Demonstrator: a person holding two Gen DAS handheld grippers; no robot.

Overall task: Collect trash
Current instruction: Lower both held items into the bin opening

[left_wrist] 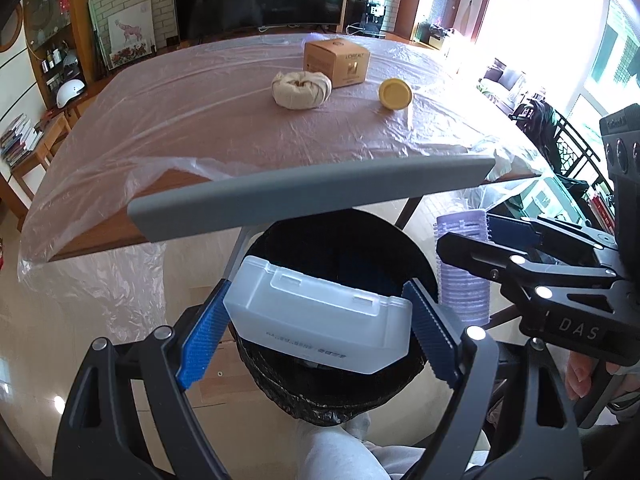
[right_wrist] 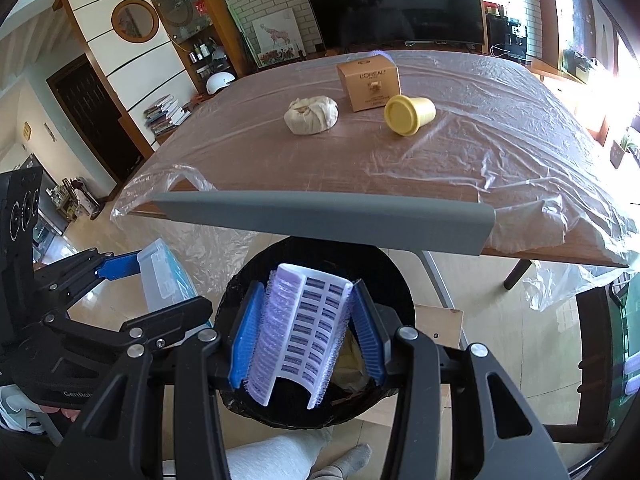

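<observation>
Table edge point(left_wrist: 312, 196) above bin point(left_wrist: 340, 240) | both claws loaded over rim

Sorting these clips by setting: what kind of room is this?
Most likely a home living or dining room: a large television by a brick wall, a plastic-covered wooden table, and a shelf cabinet with bottles.
</observation>
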